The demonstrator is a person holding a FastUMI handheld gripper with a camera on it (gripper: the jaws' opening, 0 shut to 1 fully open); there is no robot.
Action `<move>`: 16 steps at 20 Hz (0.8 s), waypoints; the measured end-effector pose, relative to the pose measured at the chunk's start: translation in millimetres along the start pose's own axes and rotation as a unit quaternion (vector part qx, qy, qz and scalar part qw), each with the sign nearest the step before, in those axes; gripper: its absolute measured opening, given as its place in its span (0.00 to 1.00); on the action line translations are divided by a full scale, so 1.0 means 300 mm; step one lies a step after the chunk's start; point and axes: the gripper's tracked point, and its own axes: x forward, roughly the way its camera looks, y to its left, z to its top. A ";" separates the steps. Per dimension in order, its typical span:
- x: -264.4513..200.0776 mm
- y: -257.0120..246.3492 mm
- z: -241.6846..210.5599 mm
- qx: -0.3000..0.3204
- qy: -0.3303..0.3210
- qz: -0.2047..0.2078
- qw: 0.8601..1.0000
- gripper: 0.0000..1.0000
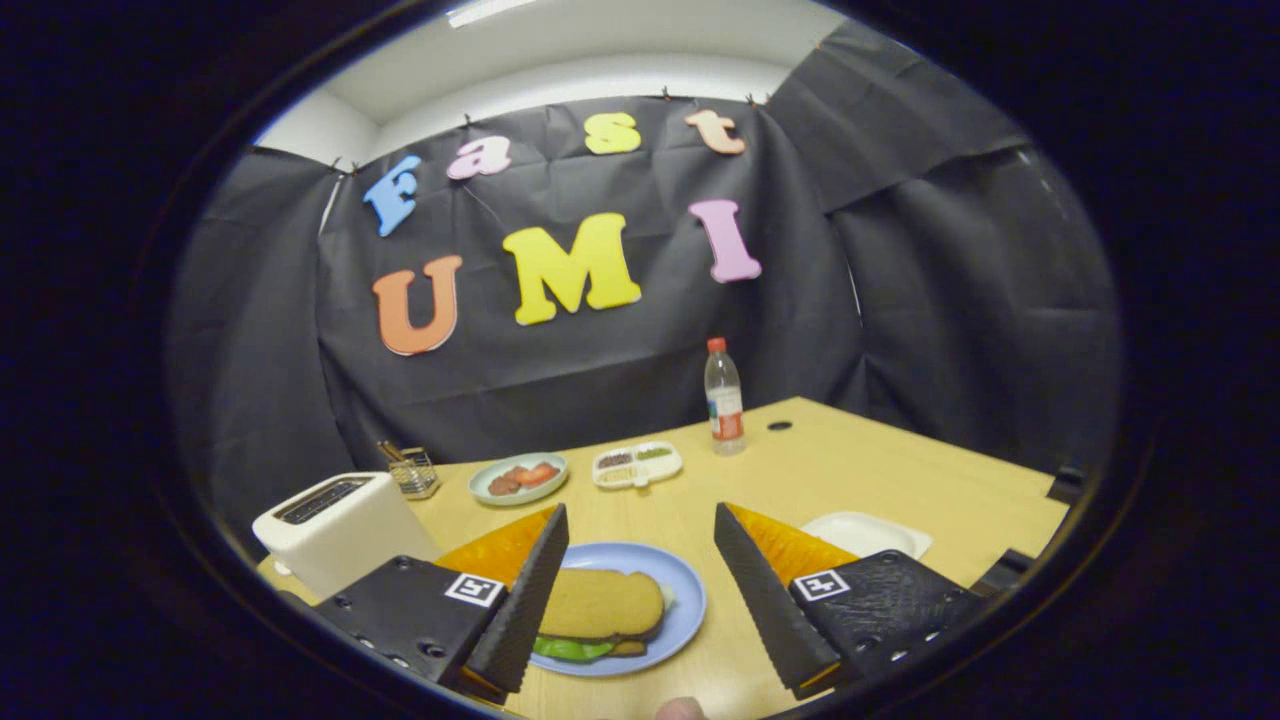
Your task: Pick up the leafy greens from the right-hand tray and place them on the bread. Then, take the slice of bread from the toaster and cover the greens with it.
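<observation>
we've got the hand-held gripper (640, 590) hovering over the tabletop (850, 480) with its two fingers spread wide apart and nothing between them but air. just ahead of the fingers, sitting in the gap between them, is a blue plate (685, 600). on it the sandwich is already stacked: a slice of bread (600, 603) lies on top, the greens (570, 648) poke out from under its near edge, and a sliver of the bottom bread (632, 647) shows beneath. the left finger overlaps the plate's left side in our view, but we can't tell if it's touching anything.

off to the right, beyond the right finger, there's a white tray (870, 530) lying flat on the tabletop. to the left, next to the left finger, stands a white toaster (335, 525) with its slots facing up; we can't see into them well enough to say what's inside.

further back, just behind the toaster, is a small wire holder (413, 470) with something sticking out of it. next to that is a pale green plate (518, 478) with red and brownish pieces on it, and right beside it a white divided dish (637, 464) with dark bits in one compartment and green in another. a clear bottle (724, 397) with a red cap stands upright a bit past the dish, near the booth wall.
</observation>
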 end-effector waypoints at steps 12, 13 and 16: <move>-0.183 0.132 0.379 -0.057 -0.076 0.023 0.995 0.95; -0.199 0.161 0.380 -0.055 -0.075 0.033 0.995 0.95; -0.245 0.219 0.371 -0.053 -0.079 0.049 0.994 0.95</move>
